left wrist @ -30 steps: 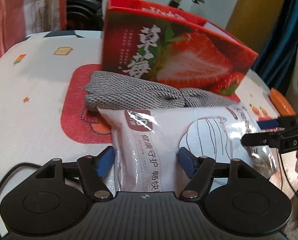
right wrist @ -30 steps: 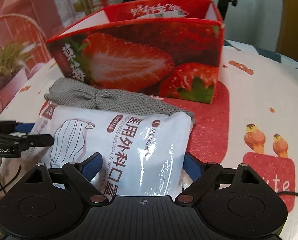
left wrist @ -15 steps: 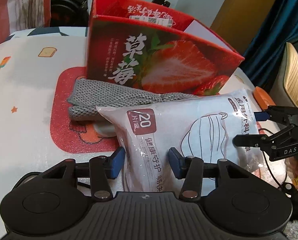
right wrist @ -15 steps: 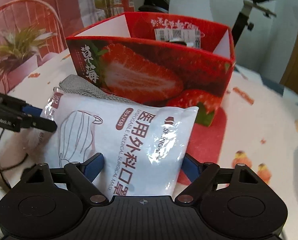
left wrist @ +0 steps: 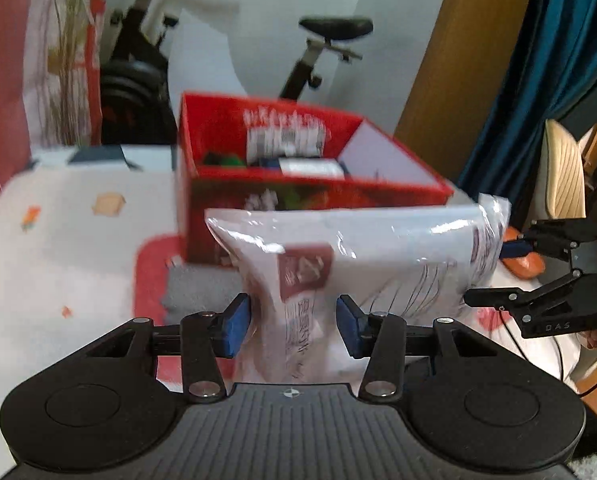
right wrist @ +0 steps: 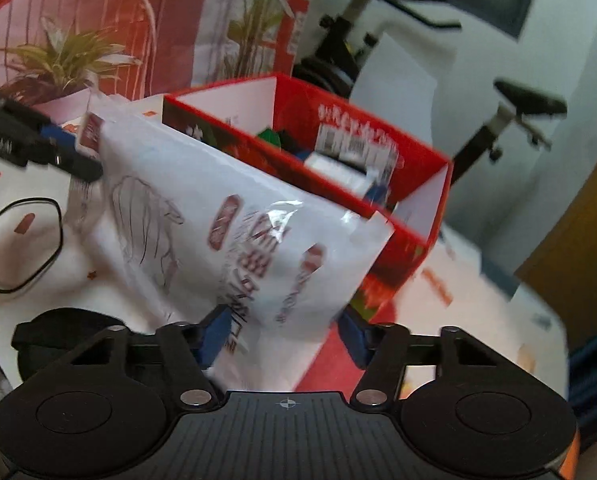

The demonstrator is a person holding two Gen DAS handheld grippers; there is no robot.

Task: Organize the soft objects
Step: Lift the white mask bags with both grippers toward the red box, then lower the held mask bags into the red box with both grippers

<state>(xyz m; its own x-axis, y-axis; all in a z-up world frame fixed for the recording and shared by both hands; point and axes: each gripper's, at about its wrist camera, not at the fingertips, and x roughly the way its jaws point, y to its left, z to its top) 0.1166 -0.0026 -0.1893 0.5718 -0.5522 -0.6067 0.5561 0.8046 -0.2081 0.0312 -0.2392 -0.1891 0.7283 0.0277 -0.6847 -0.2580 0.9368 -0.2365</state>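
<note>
Mask packet (left wrist: 362, 248) is up off the table, and we have it at both ends in front of the red strawberry box (left wrist: 306, 184). Our left gripper (left wrist: 293, 322) pinches one end, blue pads (left wrist: 234, 320) pressed into the crinkled plastic. Our right gripper (right wrist: 284, 332) has just been closing and now clamps the other end, with the packet bunched between its pads. Across the left view the right gripper's black fingers (left wrist: 538, 300) poke in from the edge, and we cannot tell there exactly where they meet the packet.

Motion blur smears everything: the print on the packet is unreadable, and so are the box's front picture and the white label (right wrist: 354, 144) inside its far wall. The packet hides most of the box's front wall. Inside the box we make out only blurred dark, green and white shapes. A patch of the grey knitted cloth (left wrist: 202, 292) peeks out below the packet on the patterned tablecloth (left wrist: 78, 248).
</note>
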